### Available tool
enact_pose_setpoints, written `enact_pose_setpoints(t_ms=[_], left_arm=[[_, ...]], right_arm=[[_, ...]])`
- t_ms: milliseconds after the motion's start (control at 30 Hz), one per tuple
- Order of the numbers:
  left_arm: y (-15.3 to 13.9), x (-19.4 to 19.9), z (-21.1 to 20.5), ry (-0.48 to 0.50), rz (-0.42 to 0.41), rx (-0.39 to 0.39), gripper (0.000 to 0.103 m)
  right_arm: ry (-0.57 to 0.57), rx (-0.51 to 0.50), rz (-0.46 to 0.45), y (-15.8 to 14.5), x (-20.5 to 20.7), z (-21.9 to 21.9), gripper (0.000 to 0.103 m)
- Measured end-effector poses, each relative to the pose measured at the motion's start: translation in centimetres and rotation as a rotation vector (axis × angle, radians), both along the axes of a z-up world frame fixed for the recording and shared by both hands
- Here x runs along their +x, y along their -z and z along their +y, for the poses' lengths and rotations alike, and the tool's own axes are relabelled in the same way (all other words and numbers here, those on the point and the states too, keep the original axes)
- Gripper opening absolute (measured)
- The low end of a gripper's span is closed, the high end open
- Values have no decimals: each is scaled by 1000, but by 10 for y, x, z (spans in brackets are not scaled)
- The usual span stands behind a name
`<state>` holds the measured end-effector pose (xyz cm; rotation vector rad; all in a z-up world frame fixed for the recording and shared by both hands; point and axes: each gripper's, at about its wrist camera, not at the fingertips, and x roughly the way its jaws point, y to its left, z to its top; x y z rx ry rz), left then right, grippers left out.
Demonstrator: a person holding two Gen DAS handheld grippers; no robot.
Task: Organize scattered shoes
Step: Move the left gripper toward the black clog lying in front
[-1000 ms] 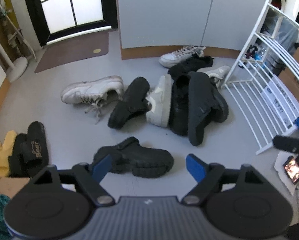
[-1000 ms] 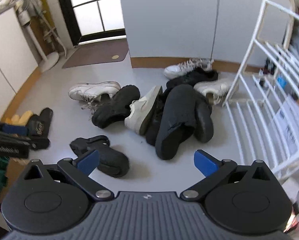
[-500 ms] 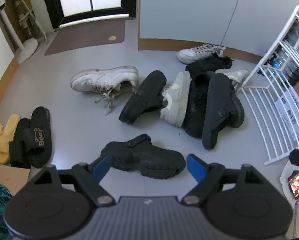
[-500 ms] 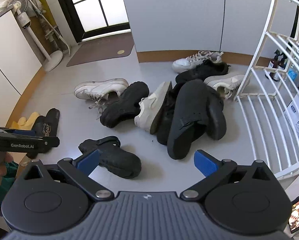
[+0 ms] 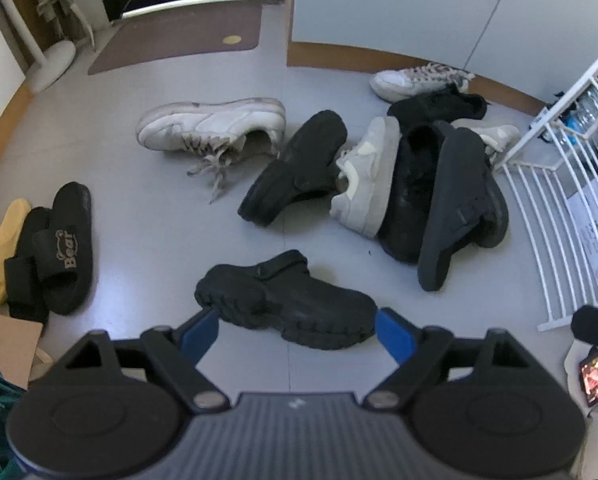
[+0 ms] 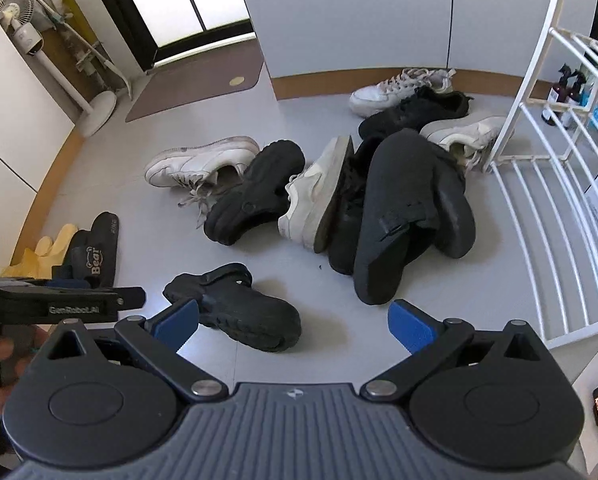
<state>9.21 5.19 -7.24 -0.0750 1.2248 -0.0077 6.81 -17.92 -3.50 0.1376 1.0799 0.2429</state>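
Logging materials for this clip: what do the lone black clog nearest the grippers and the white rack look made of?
Black clog: looks like moulded foam or rubber, matte; one-piece body, chunky lugged sole, no stitching visible. White rack: probably painted or coated metal; thin rods, glossy white.

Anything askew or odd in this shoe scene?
Yes. By the white rack, shoes lie heaped: a white sneaker tipped on its side, a black sandal sole-up over others. A lone black clog lies apart. Nothing looks damaged.

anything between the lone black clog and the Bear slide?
Bare floor only, per the left wrist view: the clog lies apart from the slide, nothing between. The left gripper hangs open above the clog.
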Motion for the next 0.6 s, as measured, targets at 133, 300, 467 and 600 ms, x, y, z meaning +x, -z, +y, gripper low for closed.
enact_pose_setpoints(t_ms=[133, 300, 467, 600], left_arm=[[6, 13, 4, -26, 29, -28, 89], [11, 28, 8, -69, 44, -72, 91], [30, 44, 11, -121, 76, -76, 92], [46, 53, 12, -136, 120, -88, 92]], right_arm=[[6, 0, 18, 8, 14, 9, 103], [5, 15, 40, 14, 30, 16, 103], [-2, -26, 42, 22, 42, 20, 103], [-14, -43, 59, 32, 49, 19, 103]])
